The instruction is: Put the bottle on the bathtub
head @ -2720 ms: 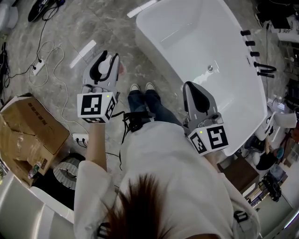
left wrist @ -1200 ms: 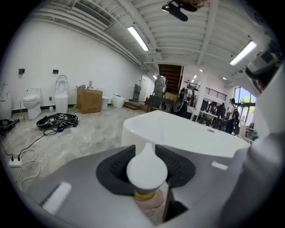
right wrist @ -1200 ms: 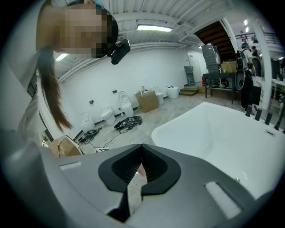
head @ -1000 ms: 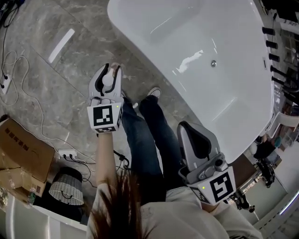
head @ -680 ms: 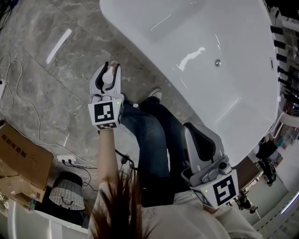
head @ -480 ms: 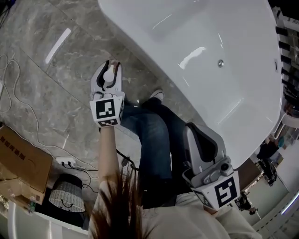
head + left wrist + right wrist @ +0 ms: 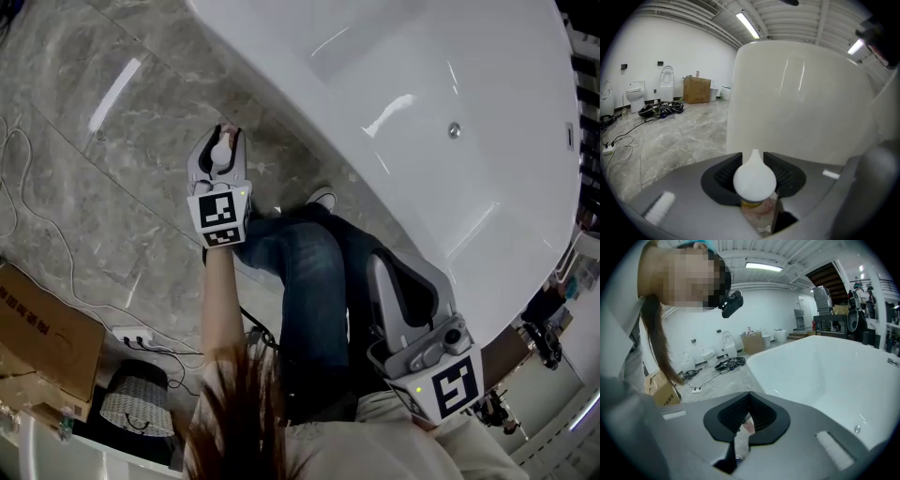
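In the head view, the left gripper (image 7: pixel 221 141) and right gripper (image 7: pixel 382 266) have both sunk toward the floor (image 7: pixel 112 187) over the last seconds. Meanwhile the tub (image 7: pixel 422 187) has swung in to fill the top of the frame, so the carry is closing on its goal. The grip has not altered: the left fingers stay clamped on the bottle (image 7: pixel 220 157), whose white top shows between them. The tub's edge lies just ahead and right of their tips, and the bottle is not yet on the tub. The right fingers lie together with nothing in them, beside the tub's near edge. In the left gripper view, black ribbed pads set in a smooth grey shell press on either side of the bottle (image 7: pixel 759 213). Its cap (image 7: pixel 754 180) is a matt white teardrop, and below it come a yellow ring and a clear, pink-tinted body. Straight beyond the fingertips rises the tub's outer wall (image 7: pixel 801 103), glossy, white and rounded, with its rim above them. I judge that the bottle must yet be lifted over that rim to a flat ledge. The floor (image 7: pixel 679 136) left of the fingers is grey veined stone, polished. In the right gripper view, the right gripper (image 7: pixel 749 397) shows its ribbed black fingers meeting at the tips. Beyond and right of them, the tub (image 7: pixel 825 366) opens as a smooth, shiny white hollow.
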`<move>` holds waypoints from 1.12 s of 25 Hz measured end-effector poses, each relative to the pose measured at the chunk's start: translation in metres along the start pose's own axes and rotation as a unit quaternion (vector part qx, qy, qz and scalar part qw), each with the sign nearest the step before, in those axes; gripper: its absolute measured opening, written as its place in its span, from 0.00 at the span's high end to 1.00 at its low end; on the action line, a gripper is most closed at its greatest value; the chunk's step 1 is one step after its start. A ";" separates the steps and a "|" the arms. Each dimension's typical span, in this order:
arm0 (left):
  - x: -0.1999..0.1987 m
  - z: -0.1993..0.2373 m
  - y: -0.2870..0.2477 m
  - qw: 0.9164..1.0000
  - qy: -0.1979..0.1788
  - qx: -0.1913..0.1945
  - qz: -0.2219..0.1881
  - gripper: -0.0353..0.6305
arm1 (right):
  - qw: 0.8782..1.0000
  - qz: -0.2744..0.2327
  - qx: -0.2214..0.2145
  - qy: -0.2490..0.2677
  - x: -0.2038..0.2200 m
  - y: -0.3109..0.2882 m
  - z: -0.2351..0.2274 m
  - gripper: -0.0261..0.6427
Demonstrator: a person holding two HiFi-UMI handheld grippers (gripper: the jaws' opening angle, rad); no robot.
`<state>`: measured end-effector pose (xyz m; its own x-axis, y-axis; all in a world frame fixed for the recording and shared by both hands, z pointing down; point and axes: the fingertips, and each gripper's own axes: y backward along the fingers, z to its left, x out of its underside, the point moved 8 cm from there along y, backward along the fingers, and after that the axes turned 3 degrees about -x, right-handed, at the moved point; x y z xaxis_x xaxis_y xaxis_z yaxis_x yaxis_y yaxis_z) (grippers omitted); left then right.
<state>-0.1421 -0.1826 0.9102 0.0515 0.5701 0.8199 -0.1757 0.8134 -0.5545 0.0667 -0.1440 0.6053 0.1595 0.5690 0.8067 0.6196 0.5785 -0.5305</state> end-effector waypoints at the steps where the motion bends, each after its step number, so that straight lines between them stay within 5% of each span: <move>1: 0.005 0.000 -0.005 1.000 0.001 -0.002 0.003 0.67 | 1.000 0.000 -0.002 0.002 0.002 -0.003 -0.001 0.97; 28: 0.073 -0.002 -0.068 0.997 -0.033 -0.016 0.065 0.67 | 1.000 -0.005 0.002 -0.010 0.023 -0.022 -0.026 0.97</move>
<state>-0.1246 -0.1960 1.0077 -0.0338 0.6625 0.7483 -0.1459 0.7375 -0.6594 0.0772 -0.1593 0.6419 0.1383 0.5752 0.8063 0.6184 0.5858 -0.5239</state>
